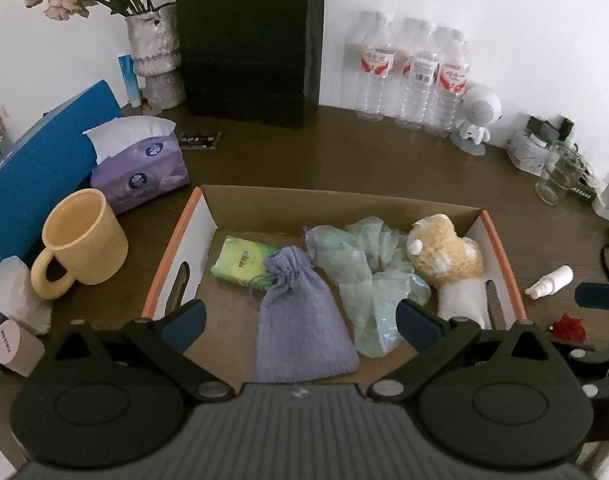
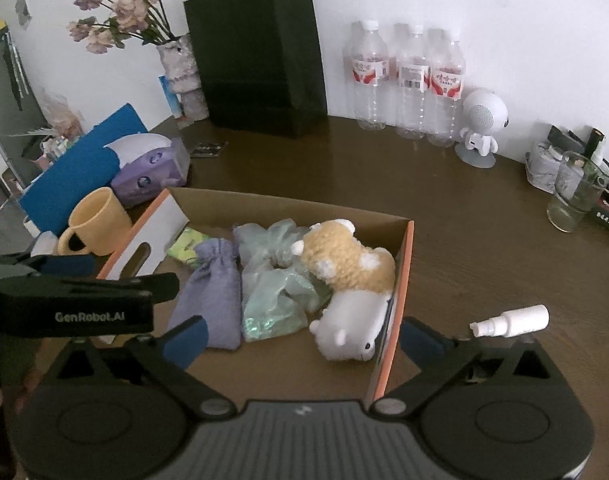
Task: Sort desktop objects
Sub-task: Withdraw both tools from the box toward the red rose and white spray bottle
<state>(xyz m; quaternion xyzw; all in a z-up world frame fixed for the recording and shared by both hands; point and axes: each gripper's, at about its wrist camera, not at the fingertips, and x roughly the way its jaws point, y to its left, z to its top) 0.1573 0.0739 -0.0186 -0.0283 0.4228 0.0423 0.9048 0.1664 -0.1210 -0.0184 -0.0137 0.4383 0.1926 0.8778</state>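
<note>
An open cardboard box with orange edges sits on the brown desk. It holds a purple drawstring pouch, a green tissue pack, a pale green sheer cloth and a tan and white plush toy. My left gripper is open and empty above the pouch. My right gripper is open and empty over the box's right end. A white spray bottle lies on the desk right of the box.
A yellow mug, a purple tissue box and a blue folder stand left of the box. A black bag, a vase, three water bottles, a white robot figure and a glass jar line the back and right. A red item lies near the bottle.
</note>
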